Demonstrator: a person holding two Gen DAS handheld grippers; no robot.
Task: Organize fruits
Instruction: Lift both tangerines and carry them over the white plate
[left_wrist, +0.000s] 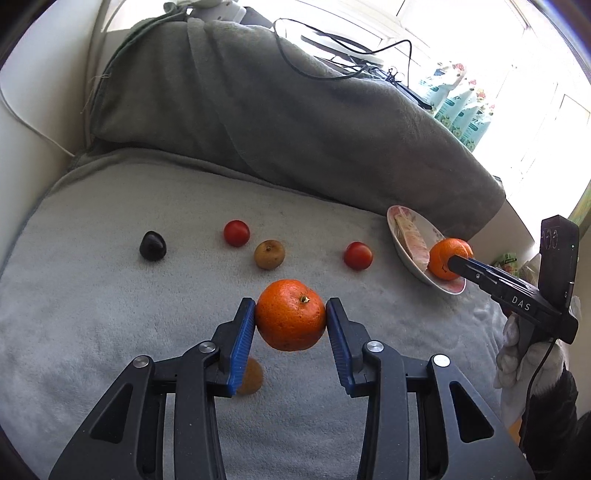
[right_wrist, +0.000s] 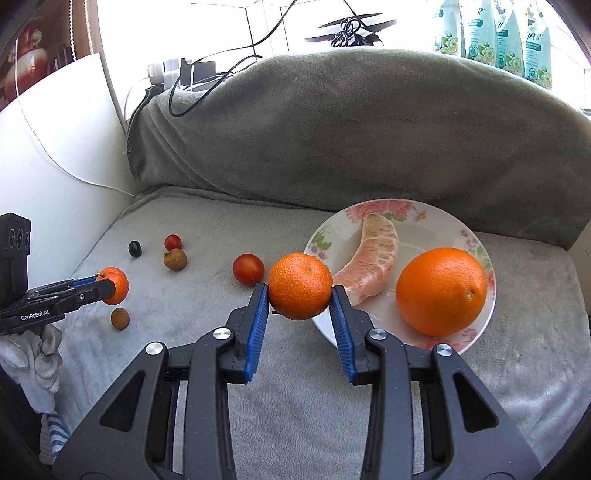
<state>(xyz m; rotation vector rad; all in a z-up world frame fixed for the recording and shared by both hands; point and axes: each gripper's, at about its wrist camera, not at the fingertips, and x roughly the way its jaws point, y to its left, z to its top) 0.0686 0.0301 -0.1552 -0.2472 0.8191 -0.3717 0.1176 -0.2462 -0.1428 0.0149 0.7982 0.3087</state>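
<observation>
Partly hidden behind the left claw (left_wrist: 290, 314): a brown fruit (left_wrist: 253, 376).

Both grippers (left_wrist: 290, 317) (right_wrist: 299, 295) clamped, angled down

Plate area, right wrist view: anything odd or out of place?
Nothing spilled or damaged. The plate holds a peeled pomelo segment and a large orange. One oddity: that segment is the only peeled fruit, lying bare among whole ones. Each gripper holds a mandarin.
</observation>
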